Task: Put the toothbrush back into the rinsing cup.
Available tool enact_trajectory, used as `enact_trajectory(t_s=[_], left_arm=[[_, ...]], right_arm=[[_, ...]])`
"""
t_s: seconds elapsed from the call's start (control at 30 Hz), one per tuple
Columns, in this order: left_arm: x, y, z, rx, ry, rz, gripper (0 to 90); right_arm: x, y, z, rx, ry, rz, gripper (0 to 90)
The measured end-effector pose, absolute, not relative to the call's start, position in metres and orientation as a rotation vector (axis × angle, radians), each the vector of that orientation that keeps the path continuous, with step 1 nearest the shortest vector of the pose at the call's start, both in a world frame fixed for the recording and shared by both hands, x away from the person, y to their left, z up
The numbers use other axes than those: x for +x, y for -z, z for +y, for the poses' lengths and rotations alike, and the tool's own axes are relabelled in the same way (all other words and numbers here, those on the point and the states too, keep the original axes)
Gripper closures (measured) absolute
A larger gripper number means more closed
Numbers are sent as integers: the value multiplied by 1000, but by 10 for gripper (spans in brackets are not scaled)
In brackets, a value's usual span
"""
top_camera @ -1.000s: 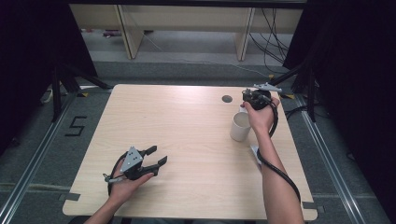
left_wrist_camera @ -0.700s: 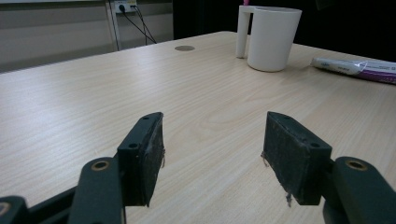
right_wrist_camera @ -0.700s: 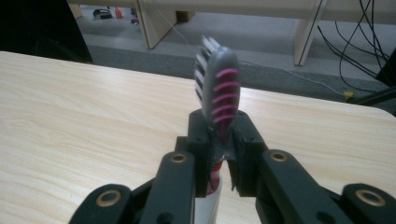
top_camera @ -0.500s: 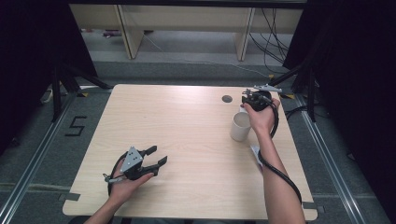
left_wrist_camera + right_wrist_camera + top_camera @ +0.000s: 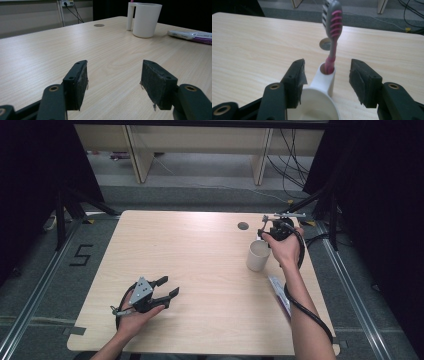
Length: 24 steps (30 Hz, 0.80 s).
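Two grippers on the surface (image 5: 200, 260), well apart. Right gripper (image 5: 325, 81) sits at the far right of the surface, just behind and above the white mug (image 5: 257, 255); its jaws have just been opening and now stand spread, pressing on nothing. Toothbrush (image 5: 332, 37) stands between them, free of both pads.

Key relation: toothbrush lies straight ahead of the right jaws, on their centre line. Long axis near upright, head up, bristles grey and pink, handle end down. It sits not in the main bowl of the mug but in the hollow handle (image 5: 325, 75), which works as a small socket. Right hand (image 5: 284, 247) is by far the nearer one.

Containers: mug upright; its bowl looks empty from the right gripper view, though only part of the inside shows, so not certain. Handle socket holds the toothbrush alone.

Left gripper (image 5: 159, 290) rests near the front left edge, jaws spread, nothing between them, pointing across toward the mug. Toothpaste tube (image 5: 190, 36) lies flat just beside the mug, on the near side by the right forearm.

Judgement: placing looks done; next the right gripper should back away without knocking the brush.
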State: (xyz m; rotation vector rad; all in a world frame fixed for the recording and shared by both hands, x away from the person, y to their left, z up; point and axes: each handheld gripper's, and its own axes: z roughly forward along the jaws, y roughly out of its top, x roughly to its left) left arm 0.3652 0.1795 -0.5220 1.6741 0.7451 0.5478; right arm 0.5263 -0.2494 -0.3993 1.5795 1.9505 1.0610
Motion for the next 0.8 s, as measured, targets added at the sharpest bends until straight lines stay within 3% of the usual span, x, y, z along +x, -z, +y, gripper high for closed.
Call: enact_trajectory(t_s=[0.8], left_arm=[[366, 522, 178, 1670, -546, 747, 378]], right_arm=[[458, 393, -283, 1611, -766, 2314, 478]])
